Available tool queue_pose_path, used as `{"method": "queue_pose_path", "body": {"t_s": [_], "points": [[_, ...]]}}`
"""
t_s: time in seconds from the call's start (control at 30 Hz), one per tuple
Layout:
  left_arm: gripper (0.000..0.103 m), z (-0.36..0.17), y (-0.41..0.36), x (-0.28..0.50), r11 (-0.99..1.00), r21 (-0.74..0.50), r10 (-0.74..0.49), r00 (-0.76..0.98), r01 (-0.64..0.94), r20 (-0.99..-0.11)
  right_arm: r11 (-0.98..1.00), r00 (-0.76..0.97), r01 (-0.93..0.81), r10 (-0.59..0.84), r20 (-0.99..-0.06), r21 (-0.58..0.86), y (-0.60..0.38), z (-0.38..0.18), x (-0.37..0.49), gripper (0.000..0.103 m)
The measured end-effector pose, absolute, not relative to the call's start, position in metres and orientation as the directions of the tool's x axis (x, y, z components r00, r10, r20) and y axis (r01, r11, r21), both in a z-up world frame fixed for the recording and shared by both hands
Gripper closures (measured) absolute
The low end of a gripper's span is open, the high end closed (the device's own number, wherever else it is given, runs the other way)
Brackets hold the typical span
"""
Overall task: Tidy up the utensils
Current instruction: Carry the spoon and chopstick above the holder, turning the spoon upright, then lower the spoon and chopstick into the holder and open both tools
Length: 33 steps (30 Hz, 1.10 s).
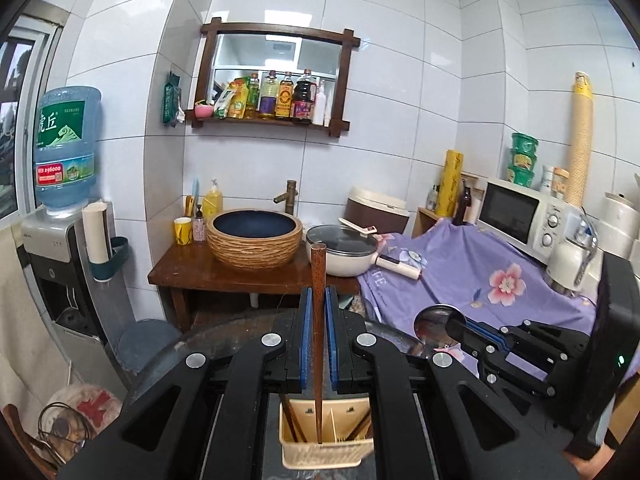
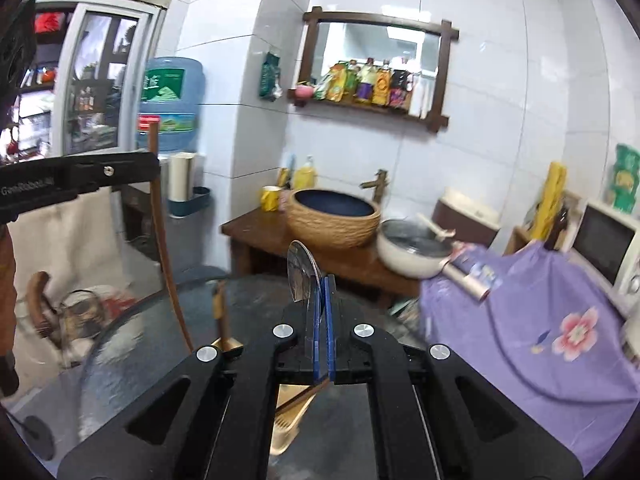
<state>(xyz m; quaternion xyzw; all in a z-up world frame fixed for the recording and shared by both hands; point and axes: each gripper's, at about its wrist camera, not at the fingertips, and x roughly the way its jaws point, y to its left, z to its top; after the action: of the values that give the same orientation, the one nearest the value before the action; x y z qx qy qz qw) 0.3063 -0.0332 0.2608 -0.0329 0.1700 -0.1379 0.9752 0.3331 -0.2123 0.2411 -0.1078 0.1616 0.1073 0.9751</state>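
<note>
Two chopsticks (image 1: 294, 420) lean inside the cream utensil basket (image 1: 326, 454).

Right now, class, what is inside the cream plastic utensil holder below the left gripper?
Inside the cream plastic utensil holder, brown wooden chopsticks lean in slotted compartments, and one long wooden stick stands upright. The black fingers cover the holder's sides.

The left gripper (image 1: 319, 300) points forward and a little down, its blue pads (image 1: 306, 320) closed tight on a thin stick. The right gripper (image 1: 460, 326) is at its 3 o'clock side, also tilted a little down; its jaws are pressed together on a flat metal piece.
</note>
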Motion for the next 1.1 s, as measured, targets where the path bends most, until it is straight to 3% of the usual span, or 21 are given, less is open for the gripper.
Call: {"method": "queue_pose_path", "body": {"t_s": [0.43, 0.73, 1.1], "points": [[0.096, 0.164, -0.040, 0.349, 0.972, -0.121, -0.236, 0.860, 0.203, -0.452, 0.921, 0.915, -0.250, 0.123, -0.385, -0.300, -0.186, 0.147, 0.360, 0.100], [0.096, 0.133, -0.045, 0.342, 0.970, -0.071, -0.238, 0.839, 0.233, -0.489, 0.892, 0.900, -0.299, 0.145, -0.411, -0.339, -0.173, 0.100, 0.350, 0.100], [0.096, 0.120, -0.048, 0.338, 0.966, -0.050, -0.242, 0.830, 0.252, -0.503, 0.901, 0.886, -0.303, 0.146, -0.441, -0.311, -0.177, 0.087, 0.350, 0.100]]}}
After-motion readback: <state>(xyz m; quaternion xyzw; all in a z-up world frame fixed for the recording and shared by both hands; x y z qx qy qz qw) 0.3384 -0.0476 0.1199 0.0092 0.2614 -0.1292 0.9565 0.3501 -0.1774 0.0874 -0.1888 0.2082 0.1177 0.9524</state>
